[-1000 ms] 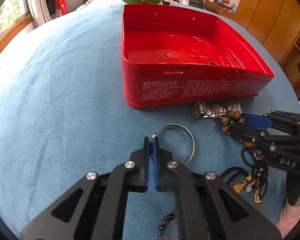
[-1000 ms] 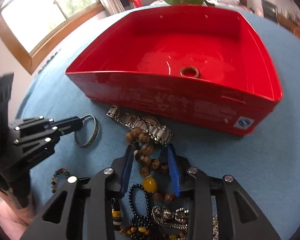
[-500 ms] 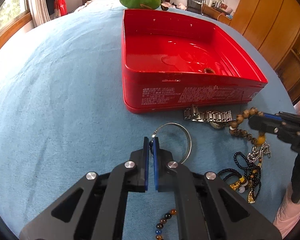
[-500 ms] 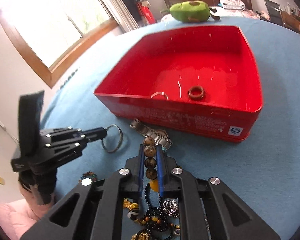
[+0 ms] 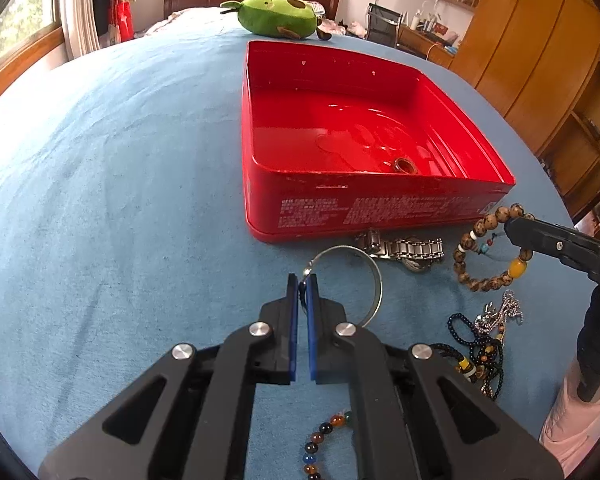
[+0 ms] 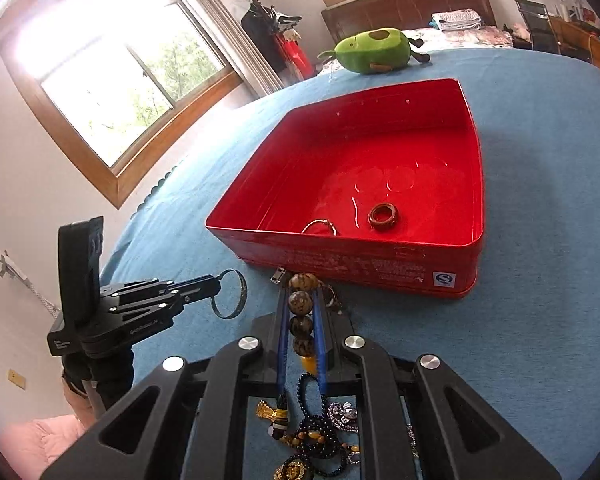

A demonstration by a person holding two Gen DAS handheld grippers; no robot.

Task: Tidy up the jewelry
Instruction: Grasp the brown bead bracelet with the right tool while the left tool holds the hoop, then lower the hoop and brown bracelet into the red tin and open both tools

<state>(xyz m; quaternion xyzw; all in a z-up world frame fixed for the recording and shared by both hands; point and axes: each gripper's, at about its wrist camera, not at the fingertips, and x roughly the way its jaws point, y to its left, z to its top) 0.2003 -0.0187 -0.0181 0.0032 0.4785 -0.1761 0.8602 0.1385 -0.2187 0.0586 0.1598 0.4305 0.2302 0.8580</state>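
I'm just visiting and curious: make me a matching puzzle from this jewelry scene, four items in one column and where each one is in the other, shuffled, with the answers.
Items:
1. silver bangle
2. wooden bead bracelet
3. brown ring
4. metal watch

Places:
A. inside the red tin
B. pinched in the left tool
C. lying on the blue cloth just in front of the tin
D. pinched in the right tool

Pairs: 1-B, 2-D, 3-A, 4-C
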